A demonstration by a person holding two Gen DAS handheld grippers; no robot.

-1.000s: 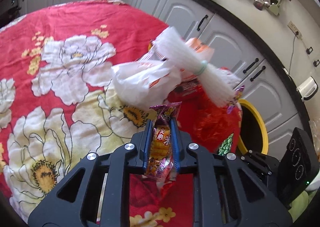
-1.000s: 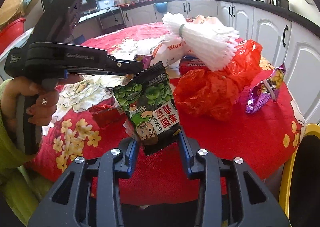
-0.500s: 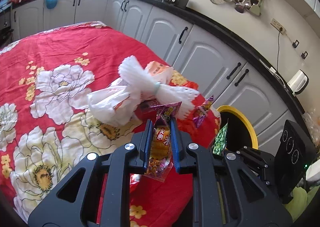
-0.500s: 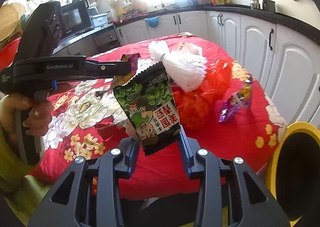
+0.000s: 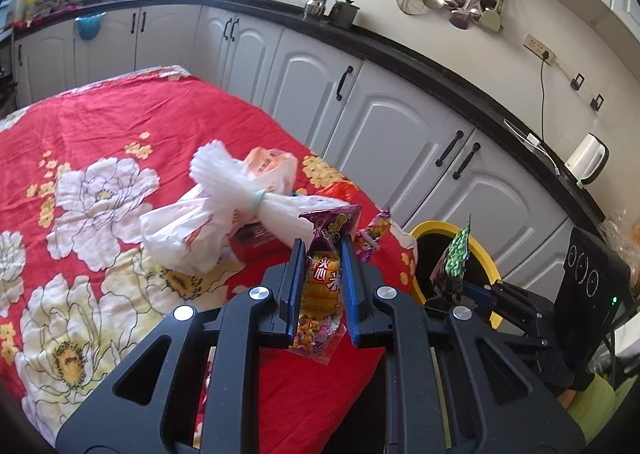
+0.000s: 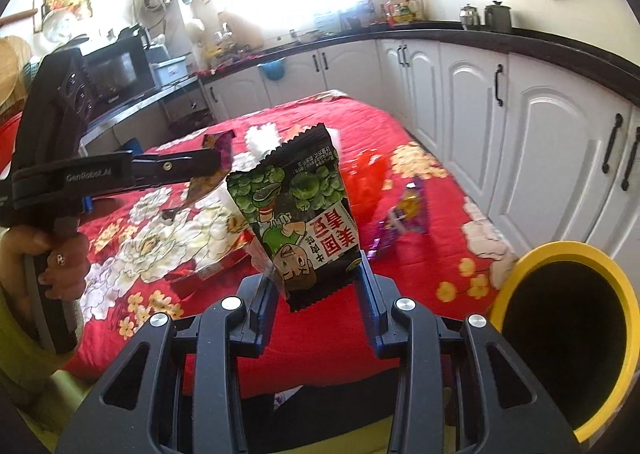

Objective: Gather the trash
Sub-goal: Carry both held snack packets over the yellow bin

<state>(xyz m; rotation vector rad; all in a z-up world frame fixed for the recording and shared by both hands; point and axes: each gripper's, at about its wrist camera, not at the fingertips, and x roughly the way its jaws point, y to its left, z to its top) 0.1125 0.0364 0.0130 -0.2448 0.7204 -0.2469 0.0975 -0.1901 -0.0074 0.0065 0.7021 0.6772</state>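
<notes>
Left wrist view: the left gripper (image 5: 320, 286) has its blue-padded fingers (image 5: 295, 286) drawn close together and clamped on a purple and orange snack wrapper (image 5: 322, 294). The wrapper stands upright between the pads, crinkled and glossy, with a purple crimped top fanning out above the fingertips, an orange middle with red characters, and a clear lower end hanging below the pads. Just past the fingertips lies a bundle of white foam netting (image 5: 248, 200) tied with a green band, resting on a white and orange plastic bag (image 5: 188, 234), all on the red floral tablecloth (image 5: 100, 142). A small purple wrapper (image 5: 374, 236) lies just right of the fingertips near the cloth's edge. Farther right, a yellow-rimmed bin (image 5: 432, 230) stands off the table edge, with the right gripper (image 5: 456, 290) in front of it, holding a packet seen edge-on. Right wrist view: the right gripper (image 6: 316, 286) has its fingers (image 6: 370, 294) partly apart and closed on a black and green pea snack packet (image 6: 296, 222), pinched by its lower corners. The packet stands tilted above the fingertips, flat and glossy, with zigzag ends, printed green peas, a cartoon figure and red characters on white, upside down. Left of the fingers, a hand (image 6: 52, 258) holds the left gripper (image 6: 220, 162) over the cloth. The bin (image 6: 516, 278) opens to the right of the fingers, below table level.
</notes>
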